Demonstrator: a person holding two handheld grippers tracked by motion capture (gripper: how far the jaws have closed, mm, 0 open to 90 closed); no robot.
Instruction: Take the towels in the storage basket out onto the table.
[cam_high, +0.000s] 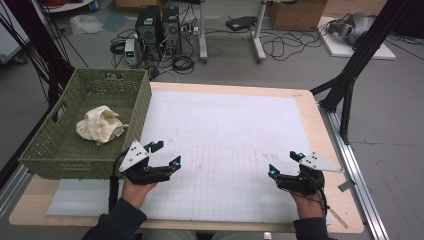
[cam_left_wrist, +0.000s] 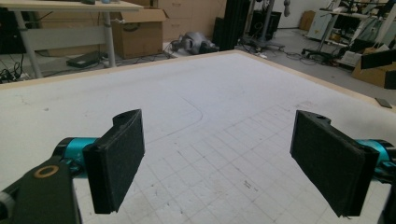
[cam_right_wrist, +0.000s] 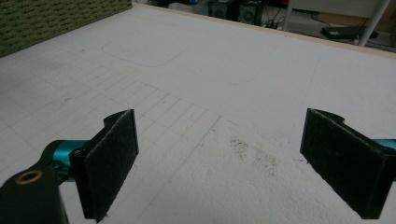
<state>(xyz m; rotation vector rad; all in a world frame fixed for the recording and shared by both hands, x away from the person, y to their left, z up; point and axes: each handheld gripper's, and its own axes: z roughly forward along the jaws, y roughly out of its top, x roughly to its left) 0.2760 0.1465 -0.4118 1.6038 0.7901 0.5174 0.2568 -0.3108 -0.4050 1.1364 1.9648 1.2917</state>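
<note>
Left hand-held gripper (cam_high: 166, 154): held low over the near-left of the table, jaws spread wide, nothing between them. Pads (cam_left_wrist: 116, 165) black and foam-faced, teal fittings behind. Grey three-cornered plate on top, dotted with small holes.

Right hand-held gripper (cam_high: 283, 163): held low over the near-right, jaws also wide apart, empty. Same black pads (cam_right_wrist: 109, 163), same teal fittings, same grey plate.

Nearest thing: cream cloth bundle (cam_high: 100, 125), crumpled, lying inside the green woven basket (cam_high: 137, 107) at the table's left edge. Just beyond the left hand-held gripper, not touching it; well apart from the right one. Basket corner also seen top-left in the right gripper view (cam_right_wrist: 56, 18).

No brand, label or readable writing anywhere; small marks on the mat too faint to read.

Surface: white mat (cam_high: 230, 125) over a light wooden table (cam_high: 312, 117), wood rim showing all round. Near half printed with a fine grid; far half plain apart from a faint rounded-rectangle outline. Dark smudge on the mat between the right jaws (cam_right_wrist: 254, 154).

Room: grey floor, two black computer towers (cam_high: 159, 27) with tangled cables behind the table, white desk legs (cam_high: 259, 35), cardboard boxes (cam_high: 295, 15), black frame struts either side. Aluminium rails along both table flanks. Left gripper view: more boxes and benches in the background.
</note>
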